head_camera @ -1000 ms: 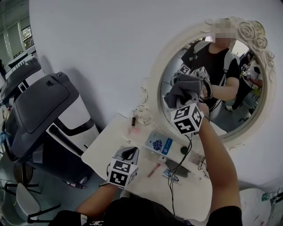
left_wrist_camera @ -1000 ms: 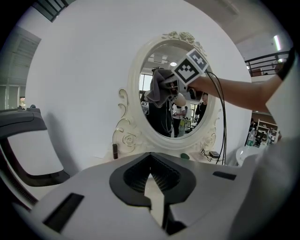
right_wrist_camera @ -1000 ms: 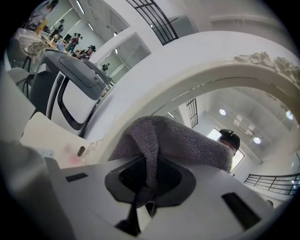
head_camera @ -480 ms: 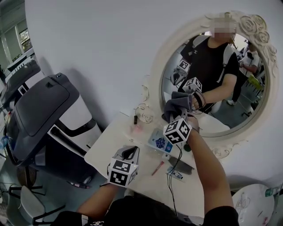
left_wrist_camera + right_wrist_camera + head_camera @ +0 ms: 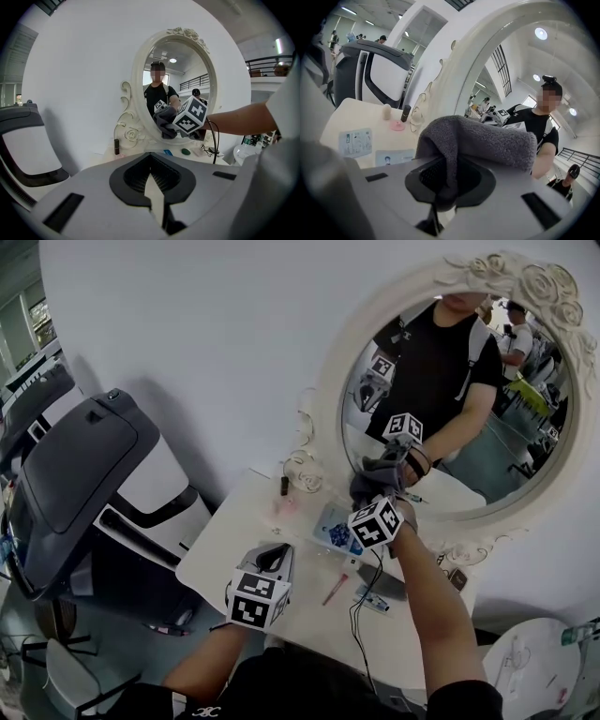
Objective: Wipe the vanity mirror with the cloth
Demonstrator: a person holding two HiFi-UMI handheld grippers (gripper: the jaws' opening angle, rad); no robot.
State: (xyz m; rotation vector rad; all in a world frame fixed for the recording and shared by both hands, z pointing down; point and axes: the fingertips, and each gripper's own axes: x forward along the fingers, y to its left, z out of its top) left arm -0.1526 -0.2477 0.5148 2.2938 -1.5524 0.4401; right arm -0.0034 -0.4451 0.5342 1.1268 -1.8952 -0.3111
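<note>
Cloth (image 5: 370,482) moved lower on mirror (image 5: 473,404) above white table (image 5: 232,542).

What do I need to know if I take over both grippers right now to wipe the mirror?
Right gripper: shut on the grey cloth, held at the lower left of the vanity mirror glass, and it looks pressed against it.
Left gripper: shut, empty, low over the front of the white table.
Done: the cloth is gripped and at the glass. How much is already wiped cannot be told.
Left: probably sweep the cloth up and across the rest of the glass.
</note>
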